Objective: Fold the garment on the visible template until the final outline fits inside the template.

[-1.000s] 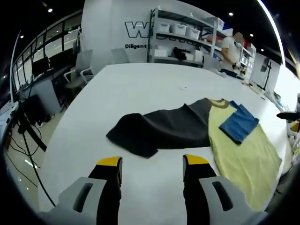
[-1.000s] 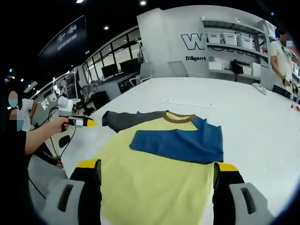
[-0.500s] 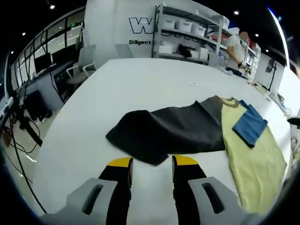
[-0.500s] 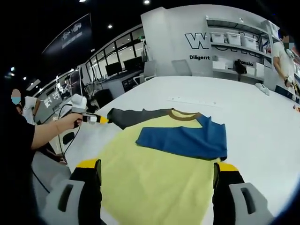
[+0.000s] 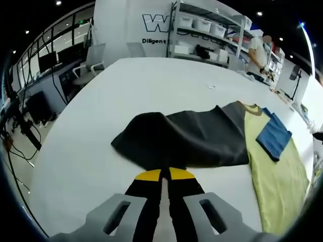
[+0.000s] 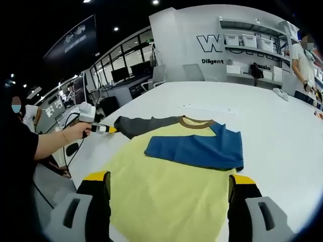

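The garment (image 5: 275, 166), a pale yellow shirt, lies flat on the white tabletop (image 5: 126, 85). Its dark grey sleeve (image 5: 186, 138) stretches out to the left of the yellow body, and its blue sleeve (image 5: 275, 138) is folded over onto the body, near the brown collar (image 5: 250, 107). In the left gripper view, the left tongs (image 5: 165, 175) are pressed nearly together at the near edge of the grey sleeve's cuff end, pinching that edge of the cloth. In the right gripper view, the right tongs (image 6: 169, 179) are spread wide on either side of the shirt's yellow hem, holding nothing. To the left of the shirt there, a person's hand (image 6: 75, 132) holds the left tongs against the tip of the grey sleeve.
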### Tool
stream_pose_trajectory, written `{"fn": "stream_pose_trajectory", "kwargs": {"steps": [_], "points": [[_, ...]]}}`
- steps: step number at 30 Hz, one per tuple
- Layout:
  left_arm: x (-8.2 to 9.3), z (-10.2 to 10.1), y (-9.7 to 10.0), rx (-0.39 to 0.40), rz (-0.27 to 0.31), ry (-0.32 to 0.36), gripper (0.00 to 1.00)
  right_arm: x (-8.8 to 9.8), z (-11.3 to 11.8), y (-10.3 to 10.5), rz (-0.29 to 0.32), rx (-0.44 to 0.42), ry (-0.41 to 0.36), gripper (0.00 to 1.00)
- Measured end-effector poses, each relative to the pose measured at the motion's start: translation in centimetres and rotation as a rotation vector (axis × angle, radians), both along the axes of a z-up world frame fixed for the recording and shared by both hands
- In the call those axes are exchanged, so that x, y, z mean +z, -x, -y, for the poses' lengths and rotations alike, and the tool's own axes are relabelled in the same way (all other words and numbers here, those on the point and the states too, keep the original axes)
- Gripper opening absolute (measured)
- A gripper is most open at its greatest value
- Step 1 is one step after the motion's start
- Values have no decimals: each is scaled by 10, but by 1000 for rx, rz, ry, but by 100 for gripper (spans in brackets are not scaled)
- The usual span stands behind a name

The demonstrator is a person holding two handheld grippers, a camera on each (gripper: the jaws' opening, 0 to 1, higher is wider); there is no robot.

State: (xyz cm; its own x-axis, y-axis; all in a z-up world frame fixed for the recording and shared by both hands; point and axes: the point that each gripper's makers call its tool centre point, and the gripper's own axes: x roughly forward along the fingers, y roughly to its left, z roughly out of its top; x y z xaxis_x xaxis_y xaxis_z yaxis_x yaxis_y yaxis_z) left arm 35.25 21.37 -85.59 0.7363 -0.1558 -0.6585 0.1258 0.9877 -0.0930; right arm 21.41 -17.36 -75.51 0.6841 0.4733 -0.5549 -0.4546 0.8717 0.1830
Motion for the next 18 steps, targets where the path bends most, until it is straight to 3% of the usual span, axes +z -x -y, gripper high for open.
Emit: {"fn": "stream_pose_trajectory", "kwargs": {"steps": [4, 10, 18], "points": [[3, -6, 6, -24, -2, -18, 2, -2, -1, 1, -10, 0, -3, 95], [17, -30, 10, 4, 28, -59, 2, -3, -4, 2, -12, 12, -3, 94], [22, -65, 13, 59, 37, -104, 2, -5, -9, 4, -19, 27, -1, 93]]}}
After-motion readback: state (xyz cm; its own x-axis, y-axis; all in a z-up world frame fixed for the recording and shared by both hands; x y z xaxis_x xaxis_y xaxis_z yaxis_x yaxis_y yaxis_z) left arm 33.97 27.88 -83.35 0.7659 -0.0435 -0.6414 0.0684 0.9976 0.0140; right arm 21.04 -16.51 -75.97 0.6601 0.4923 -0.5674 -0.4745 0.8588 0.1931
